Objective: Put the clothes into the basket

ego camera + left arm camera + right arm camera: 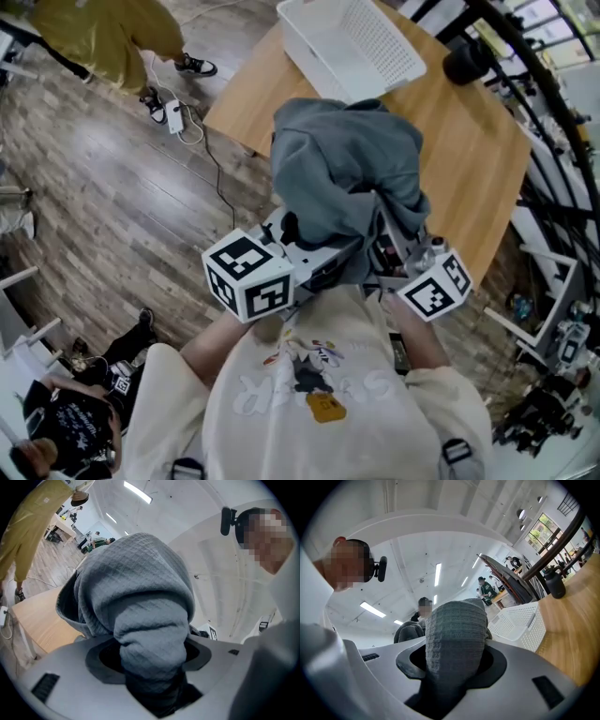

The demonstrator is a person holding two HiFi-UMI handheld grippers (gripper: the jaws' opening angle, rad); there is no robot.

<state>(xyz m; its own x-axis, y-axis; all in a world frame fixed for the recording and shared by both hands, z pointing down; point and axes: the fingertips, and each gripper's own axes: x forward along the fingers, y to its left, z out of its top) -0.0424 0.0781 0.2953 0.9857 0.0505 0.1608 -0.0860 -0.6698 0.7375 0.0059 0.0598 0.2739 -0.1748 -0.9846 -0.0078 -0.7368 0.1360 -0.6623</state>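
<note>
A bunched grey garment (342, 169) hangs in the air in front of the person's chest, over the near edge of the wooden table (469, 141). My left gripper (300, 242) is shut on a thick fold of it (140, 592), which fills the space between the jaws. My right gripper (398, 251) is shut on another fold (457, 630), close beside the left one. The cloth hides the fingertips of both. The white perforated basket (352, 42) stands at the table's far end, and it also shows in the right gripper view, where the basket (520, 623) lies beyond the cloth.
A black bottle (466, 61) stands on the table to the right of the basket. A person in yellow (103, 33) stands on the wooden floor at upper left, by a power strip with cables (175, 117). Another person (66, 422) is at lower left. Dark racks (553, 122) line the right side.
</note>
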